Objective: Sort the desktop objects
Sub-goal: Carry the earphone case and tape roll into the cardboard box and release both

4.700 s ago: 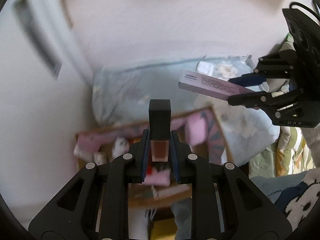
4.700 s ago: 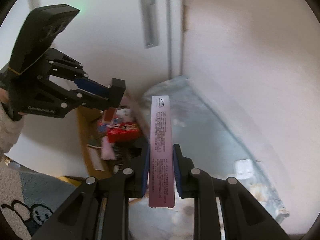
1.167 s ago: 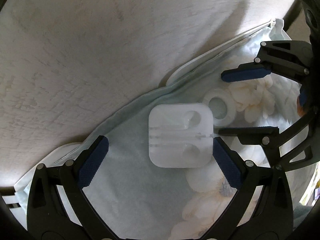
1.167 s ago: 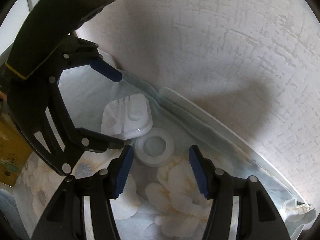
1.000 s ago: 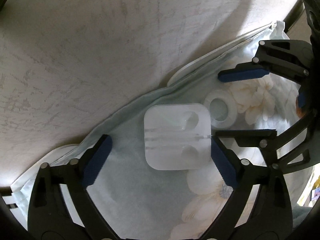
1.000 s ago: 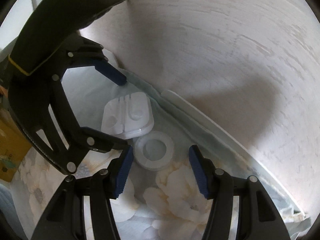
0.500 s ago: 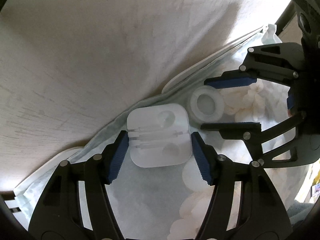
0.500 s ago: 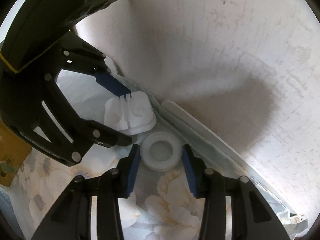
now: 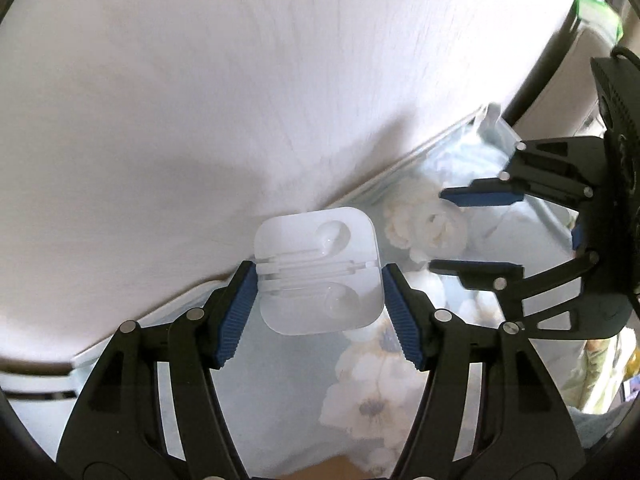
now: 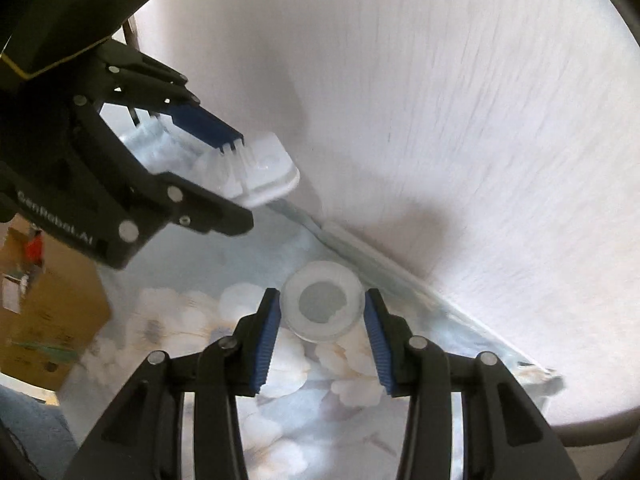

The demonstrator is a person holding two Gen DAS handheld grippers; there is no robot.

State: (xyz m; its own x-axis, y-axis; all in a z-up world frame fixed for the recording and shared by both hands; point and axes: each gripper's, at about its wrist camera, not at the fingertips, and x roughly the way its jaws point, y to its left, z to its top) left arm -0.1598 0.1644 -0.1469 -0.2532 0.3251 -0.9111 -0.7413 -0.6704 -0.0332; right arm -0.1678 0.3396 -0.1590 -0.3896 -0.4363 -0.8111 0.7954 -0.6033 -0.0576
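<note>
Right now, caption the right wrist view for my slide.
Right claw grips a white ring above the floral cloth.

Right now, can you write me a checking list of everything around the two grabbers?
Surface: floral cloth spread up against a white wall.
Job's things: square clear tray, lifted; round white ring, lifted.
Clutter: cardboard box at the left in the right wrist view.
Grippers: left gripper shut on the tray; right gripper shut on the ring.
Cables: nothing seen.
Surroundings: wall, with gripper shadows on it.
</note>
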